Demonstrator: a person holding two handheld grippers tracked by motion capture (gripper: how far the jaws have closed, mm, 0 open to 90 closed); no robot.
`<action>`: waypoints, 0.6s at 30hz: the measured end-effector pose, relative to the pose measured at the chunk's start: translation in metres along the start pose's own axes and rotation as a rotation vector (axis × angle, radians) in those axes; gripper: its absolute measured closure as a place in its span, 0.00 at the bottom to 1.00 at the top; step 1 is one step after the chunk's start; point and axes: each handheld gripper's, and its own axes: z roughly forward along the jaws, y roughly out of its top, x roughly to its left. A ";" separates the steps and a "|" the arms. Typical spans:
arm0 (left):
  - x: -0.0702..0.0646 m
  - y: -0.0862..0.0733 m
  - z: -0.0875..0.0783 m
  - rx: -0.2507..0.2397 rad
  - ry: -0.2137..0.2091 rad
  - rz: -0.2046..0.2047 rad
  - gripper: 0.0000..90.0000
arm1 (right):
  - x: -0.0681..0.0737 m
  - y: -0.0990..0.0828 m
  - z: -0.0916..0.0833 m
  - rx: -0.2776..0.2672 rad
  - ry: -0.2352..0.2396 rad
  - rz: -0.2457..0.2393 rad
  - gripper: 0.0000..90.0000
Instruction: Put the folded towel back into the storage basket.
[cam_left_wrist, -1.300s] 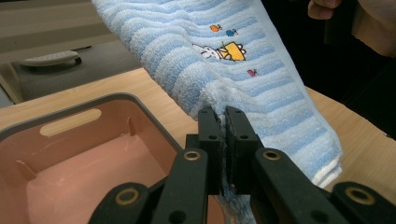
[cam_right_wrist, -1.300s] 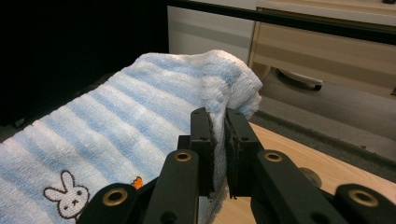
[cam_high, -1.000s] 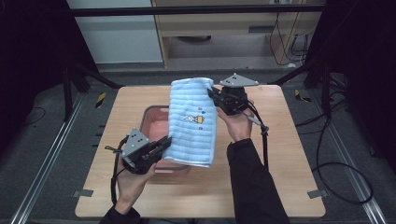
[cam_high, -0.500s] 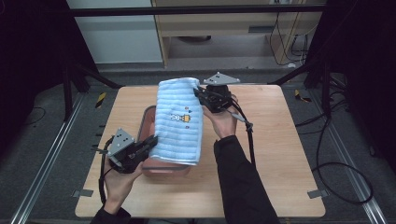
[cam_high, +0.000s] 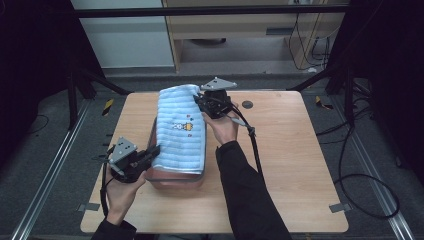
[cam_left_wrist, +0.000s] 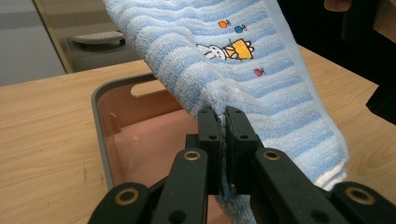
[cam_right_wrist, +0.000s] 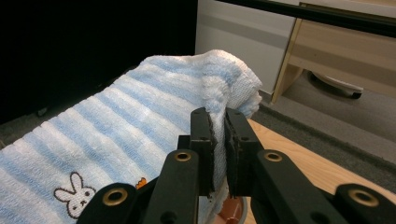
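On the left, near the person, the left gripper (cam_high: 150, 152) has its jaws squeezed tight on the near edge of the blue striped towel (cam_high: 181, 132) — you can see the fluffy cloth pinched between them in the left gripper view (cam_left_wrist: 224, 122). Under the towel sits the pink tub (cam_high: 172, 179) on the wooden table (cam_high: 295, 165). The towel is stretched flat over the tub, with its little bunny picture (cam_left_wrist: 227, 49) facing up. On the right and farther away, the right gripper (cam_high: 202, 105) is also clamped tight, holding the far edge of the towel (cam_right_wrist: 140, 116) up high.

What could go wrong? Each gripper holds just a small bit of cloth. If one hand pulls too hard, the edge could slip out — then that side would flop down. The towel could also land half over the tub's rim (cam_left_wrist: 100, 140) if it comes down crooked.
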 end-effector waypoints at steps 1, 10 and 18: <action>0.001 -0.001 0.001 0.001 0.003 -0.004 0.96 | 0.001 0.000 0.003 0.002 0.002 0.001 0.93; 0.012 -0.008 0.008 0.029 0.027 -0.011 0.96 | 0.002 -0.008 0.023 0.033 0.006 0.006 0.93; 0.017 -0.017 0.017 0.069 0.039 -0.012 0.96 | 0.006 -0.017 0.038 0.064 0.005 -0.006 0.93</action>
